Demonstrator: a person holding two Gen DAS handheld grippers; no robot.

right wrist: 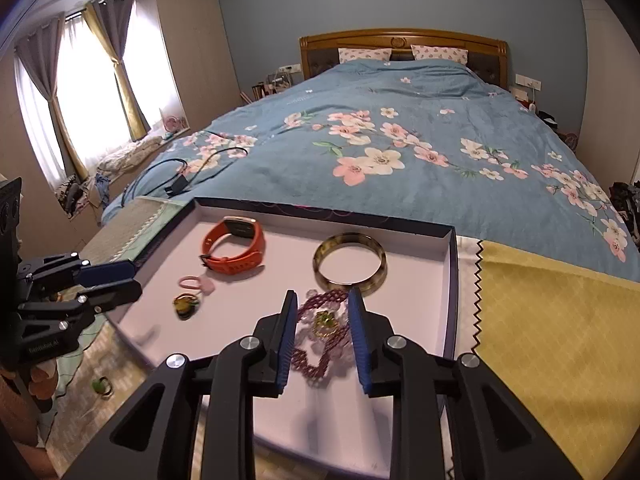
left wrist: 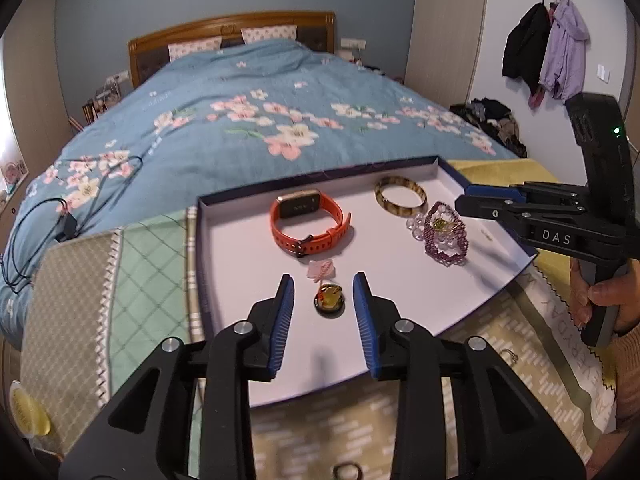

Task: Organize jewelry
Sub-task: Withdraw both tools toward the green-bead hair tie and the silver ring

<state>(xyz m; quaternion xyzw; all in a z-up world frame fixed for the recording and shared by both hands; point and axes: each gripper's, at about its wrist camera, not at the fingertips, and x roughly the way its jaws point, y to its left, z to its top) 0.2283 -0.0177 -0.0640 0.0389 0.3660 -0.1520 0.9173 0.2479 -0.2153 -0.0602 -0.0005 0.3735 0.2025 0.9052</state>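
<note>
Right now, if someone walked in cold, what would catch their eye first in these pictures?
Probably the shallow white-lined box lid at the foot of the bed, holding an orange-strapped smartwatch at its far left and a mottled amber bangle at far right. Next, the open left gripper framing a small gold-and-black ring, and the open right gripper over a purple beaded bracelet.

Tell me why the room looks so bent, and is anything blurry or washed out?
Both wrist views are fisheye, so walls and the tray edges curve. In the right wrist view the window is blown out white and the purple beaded bracelet looks slightly soft.
</note>
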